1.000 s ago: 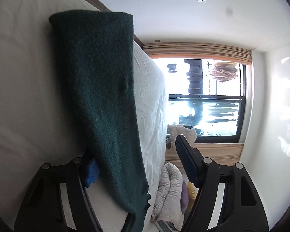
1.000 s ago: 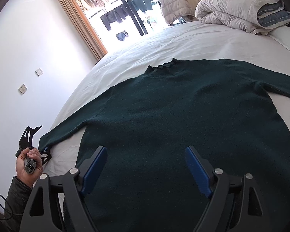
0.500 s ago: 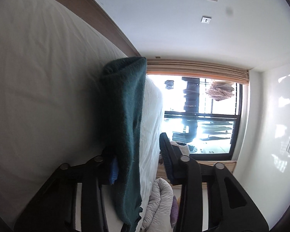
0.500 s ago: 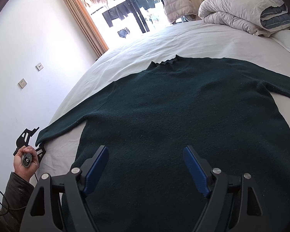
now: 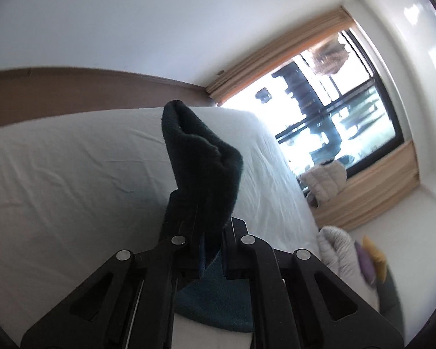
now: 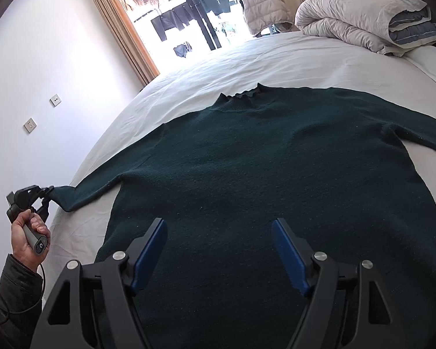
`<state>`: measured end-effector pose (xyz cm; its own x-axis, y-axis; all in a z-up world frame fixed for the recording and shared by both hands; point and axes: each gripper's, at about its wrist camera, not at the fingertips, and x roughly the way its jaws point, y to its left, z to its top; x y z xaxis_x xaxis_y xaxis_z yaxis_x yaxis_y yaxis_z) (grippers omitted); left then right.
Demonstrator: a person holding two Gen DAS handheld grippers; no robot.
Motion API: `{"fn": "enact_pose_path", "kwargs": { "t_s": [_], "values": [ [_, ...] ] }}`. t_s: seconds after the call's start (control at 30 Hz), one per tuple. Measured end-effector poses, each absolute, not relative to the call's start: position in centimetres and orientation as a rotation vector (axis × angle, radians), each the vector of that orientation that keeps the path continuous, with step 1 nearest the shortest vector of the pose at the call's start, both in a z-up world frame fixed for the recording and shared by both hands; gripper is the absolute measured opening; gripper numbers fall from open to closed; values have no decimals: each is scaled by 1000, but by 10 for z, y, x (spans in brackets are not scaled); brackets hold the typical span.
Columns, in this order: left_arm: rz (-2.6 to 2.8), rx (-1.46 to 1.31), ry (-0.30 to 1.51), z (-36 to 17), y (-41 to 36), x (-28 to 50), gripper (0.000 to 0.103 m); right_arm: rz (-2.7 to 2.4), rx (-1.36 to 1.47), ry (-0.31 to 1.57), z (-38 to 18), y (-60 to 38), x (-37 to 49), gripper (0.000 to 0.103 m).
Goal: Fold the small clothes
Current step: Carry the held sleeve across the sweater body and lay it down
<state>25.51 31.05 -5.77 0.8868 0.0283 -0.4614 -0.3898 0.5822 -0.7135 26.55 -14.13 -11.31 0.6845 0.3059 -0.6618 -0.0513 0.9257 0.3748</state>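
Sweater (image 6: 276, 180) lies flat on bed (image 6: 276, 58), neck toward 12 o'clock, sleeves out to 3 & 9. Left gripper (image 5: 210, 226) clamped on cuff (image 5: 200, 168) of the 9 o'clock sleeve, cuff lifted off sheet; hand (image 6: 27, 234) at bed edge. Right gripper (image 6: 219, 250) hovers over hem at 6, jaws wide, easing inward a bit, nothing gripped.
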Motion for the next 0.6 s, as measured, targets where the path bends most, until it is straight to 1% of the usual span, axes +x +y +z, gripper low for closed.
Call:
{"fn": "enact_pose_path", "kwargs": {
  "t_s": [0.07, 0.13, 0.23, 0.3, 0.4, 0.43, 0.5, 0.57, 0.6],
  "values": [
    [202, -696, 486, -30, 256, 289, 6, 192, 356, 792, -115, -150, 268, 77],
    [130, -409, 548, -12, 180, 321, 6, 180, 369, 793, -117, -157, 271, 77],
    [50, -10, 596, -17, 62, 339, 6, 167, 381, 798, -119, -168, 279, 77],
    [29, 158, 599, -33, 4, 341, 6, 175, 380, 810, -119, -172, 285, 77],
    [5, 298, 601, -65, -47, 334, 6, 232, 406, 836, -119, -178, 299, 78],
    [0, 339, 599, -72, -59, 332, 6, 265, 422, 844, -119, -179, 305, 82],
    [-8, 404, 593, -93, -62, 319, 6, 332, 470, 877, -121, -179, 323, 89],
    [0, 452, 577, -107, -65, 305, 6, 412, 542, 905, -124, -175, 344, 89],
    [3, 474, 569, -112, -68, 310, 6, 460, 582, 920, -127, -171, 356, 89]
  ]
}}
